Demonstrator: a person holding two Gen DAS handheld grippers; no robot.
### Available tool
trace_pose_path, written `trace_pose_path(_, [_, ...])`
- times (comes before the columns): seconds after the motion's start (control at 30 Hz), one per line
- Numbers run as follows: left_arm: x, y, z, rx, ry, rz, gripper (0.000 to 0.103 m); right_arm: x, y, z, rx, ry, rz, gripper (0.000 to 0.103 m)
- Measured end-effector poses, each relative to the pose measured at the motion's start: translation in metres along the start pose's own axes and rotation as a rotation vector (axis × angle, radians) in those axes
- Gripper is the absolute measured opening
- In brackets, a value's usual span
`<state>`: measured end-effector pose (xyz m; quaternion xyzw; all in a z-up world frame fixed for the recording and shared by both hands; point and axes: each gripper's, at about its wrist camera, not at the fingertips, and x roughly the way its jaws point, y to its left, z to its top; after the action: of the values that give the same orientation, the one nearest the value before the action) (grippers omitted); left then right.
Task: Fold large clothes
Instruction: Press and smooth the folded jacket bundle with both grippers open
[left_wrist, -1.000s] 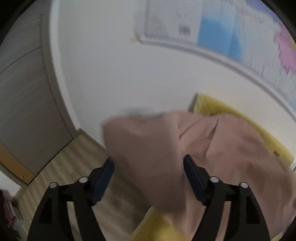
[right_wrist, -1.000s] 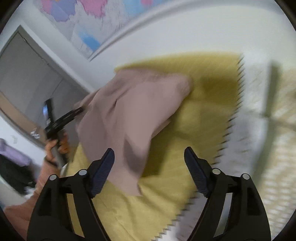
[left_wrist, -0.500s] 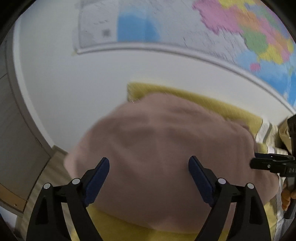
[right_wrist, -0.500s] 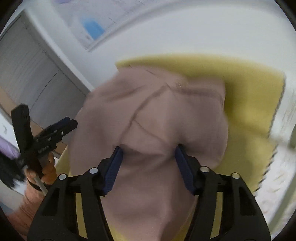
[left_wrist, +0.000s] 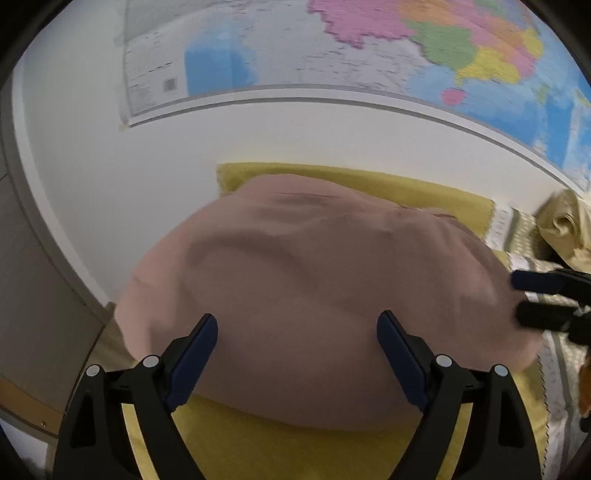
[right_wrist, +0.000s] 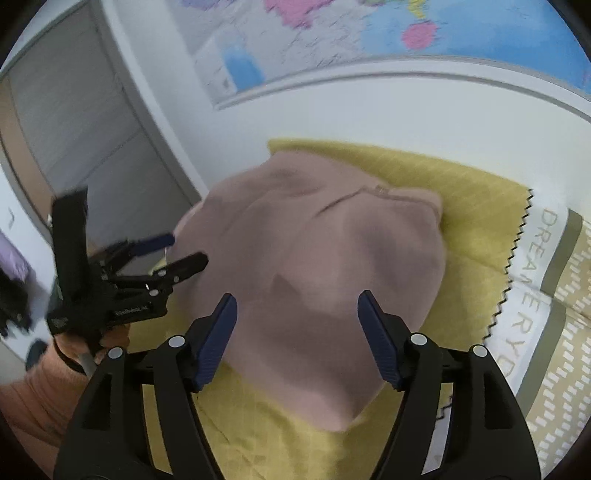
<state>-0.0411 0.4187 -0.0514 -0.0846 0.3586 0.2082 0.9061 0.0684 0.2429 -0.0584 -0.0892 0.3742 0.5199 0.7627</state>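
right hand-held gripper (right_wrist: 297, 338): jaws opening, not gripping | pink garment (right_wrist: 314, 266): bunched on yellow cloth (right_wrist: 476, 221)

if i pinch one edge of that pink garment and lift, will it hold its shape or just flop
Probably flop: the pink garment lies in soft rounded mounds with creases, so it looks limp. It likely drapes and trails over the yellow cloth. It seems thick and matte, so it is probably not slippery.

I see the heaped dusty-pink fabric garment (right_wrist: 314, 280) blocking 12 o'clock ahead of my 2 grippers; bare yellow-green bedspread (right_wrist: 476, 229) at 2 o'clock lies free; white wall (left_wrist: 110, 192) closes behind.
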Motion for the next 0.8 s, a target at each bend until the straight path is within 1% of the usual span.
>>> trace_pose_path(0.07, [0.001,-0.007,-0.005,0.009,0.001,0.011,0.085,0.01,0.003,-0.005,-0.008,0.023,-0.022,0.068])
trace_pose_path(0.13, [0.006,-0.01,-0.01,0.01,0.014,0.008,0.085,0.024,0.002,-0.013,-0.009,0.073,-0.037,0.068])
trace_pose_path(0.2, [0.012,-0.011,-0.015,0.006,0.035,0.02,0.085,0.034,-0.001,-0.019,0.0,0.1,-0.041,0.07])
trace_pose_path(0.33, [0.013,-0.017,-0.02,0.022,0.032,0.052,0.085,0.031,0.0,-0.021,0.012,0.093,-0.043,0.071])
trace_pose_path(0.47, [0.009,-0.017,-0.021,0.012,0.031,0.051,0.085,0.024,0.003,-0.022,0.02,0.082,-0.03,0.074])
trace_pose_path(0.57, [0.002,-0.018,-0.022,0.003,0.026,0.065,0.086,0.018,0.008,-0.021,0.01,0.059,-0.029,0.075])
trace_pose_path(0.6, [-0.002,-0.018,-0.023,-0.003,0.019,0.07,0.086,0.013,0.012,-0.022,-0.005,0.046,-0.034,0.078])
trace_pose_path(0.63, [-0.007,-0.019,-0.023,-0.009,0.006,0.082,0.088,0.01,0.015,-0.023,-0.02,0.037,-0.045,0.08])
trace_pose_path(0.67, [-0.012,-0.02,-0.024,-0.012,-0.005,0.085,0.094,0.006,0.018,-0.025,-0.03,0.026,-0.053,0.083])
trace_pose_path(0.7, [-0.018,-0.021,-0.024,-0.015,-0.021,0.091,0.096,0.001,0.023,-0.027,-0.045,0.006,-0.061,0.089])
trace_pose_path(0.8, [-0.036,-0.027,-0.029,-0.015,-0.059,0.119,0.096,-0.013,0.033,-0.037,-0.06,-0.031,-0.075,0.095])
